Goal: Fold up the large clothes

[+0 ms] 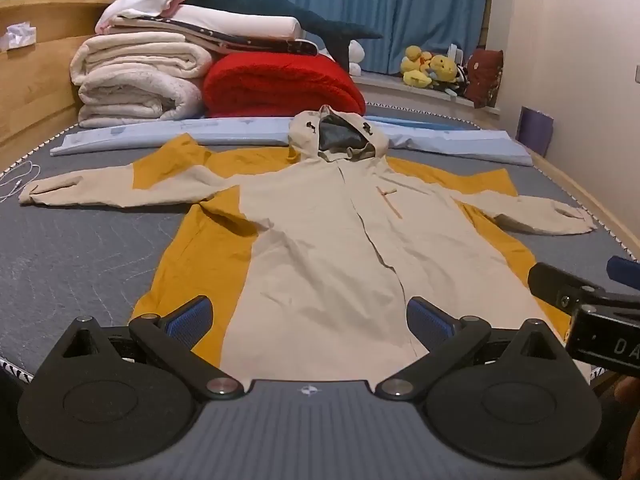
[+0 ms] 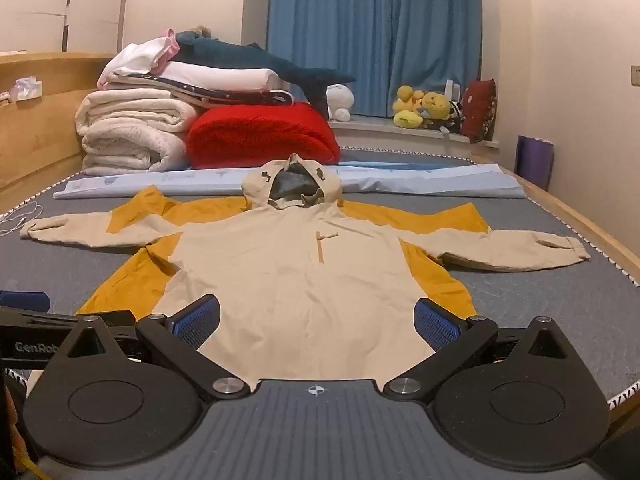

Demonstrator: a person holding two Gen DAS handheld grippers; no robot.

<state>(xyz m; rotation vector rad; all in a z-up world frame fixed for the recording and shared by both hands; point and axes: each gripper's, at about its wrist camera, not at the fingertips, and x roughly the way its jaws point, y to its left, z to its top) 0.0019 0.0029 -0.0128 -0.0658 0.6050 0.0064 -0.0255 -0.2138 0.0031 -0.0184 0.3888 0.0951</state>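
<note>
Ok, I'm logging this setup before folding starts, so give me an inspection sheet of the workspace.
Surface: grey quilted mattress, wooden bed frame around it.
Job's things: beige and mustard hooded jacket lying flat, front up, sleeves spread, unfolded.
Clutter: folded white blankets, red blanket, shark plush, pale blue rolled sheet behind the hood.
Grippers: left gripper and right gripper open over the hem, fingers holding nothing.
Cables: thin white cable at the mattress's left edge.
Surroundings: blue curtain, yellow plush toys on the sill.

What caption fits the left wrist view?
Open left gripper hovers over the hem of a beige-and-mustard hooded jacket spread flat on the bed.
</note>
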